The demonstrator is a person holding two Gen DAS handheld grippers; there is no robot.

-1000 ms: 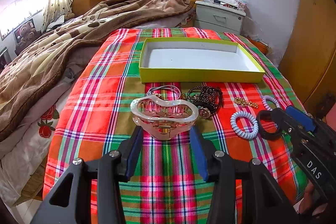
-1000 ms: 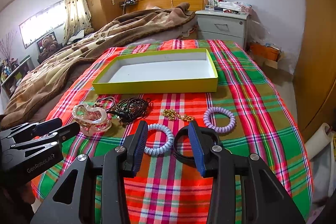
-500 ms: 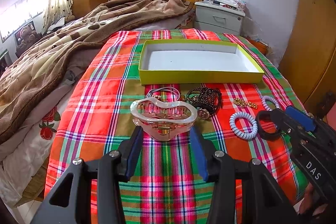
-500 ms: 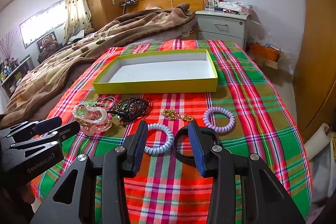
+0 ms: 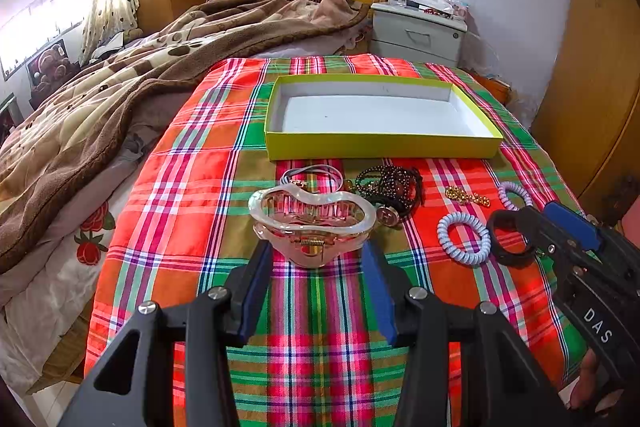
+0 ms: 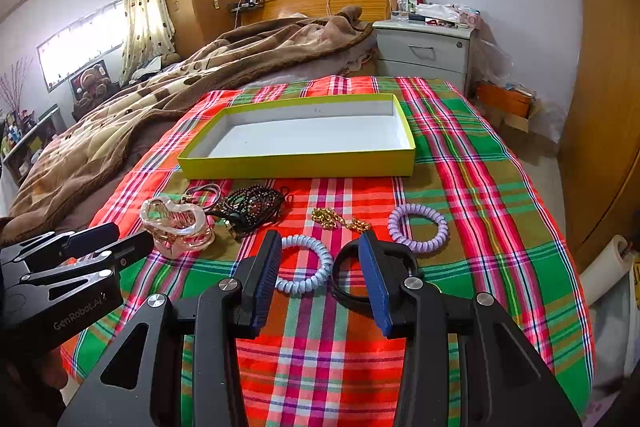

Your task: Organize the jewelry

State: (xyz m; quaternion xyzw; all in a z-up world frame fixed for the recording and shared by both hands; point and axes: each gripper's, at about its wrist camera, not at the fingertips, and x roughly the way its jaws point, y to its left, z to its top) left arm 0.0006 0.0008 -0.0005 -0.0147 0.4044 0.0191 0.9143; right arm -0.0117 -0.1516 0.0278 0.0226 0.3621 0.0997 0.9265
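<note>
Nothing shifting since earlier frame; left tongs (image 5: 318,259) gaping wide beside clear hair claw (image 5: 312,223), right tongs (image 6: 320,259) wide, straddling blue coil tie (image 6: 306,269).

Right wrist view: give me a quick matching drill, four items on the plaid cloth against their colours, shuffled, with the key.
Items:
1. hair claw clip
2. coil tie beside the right gripper's left finger
3. coil tie at far right
4. chain

Colours:
A. gold
B. lilac
C. translucent pink
D. pale blue

Pairs: 1-C, 2-D, 3-B, 4-A
</note>
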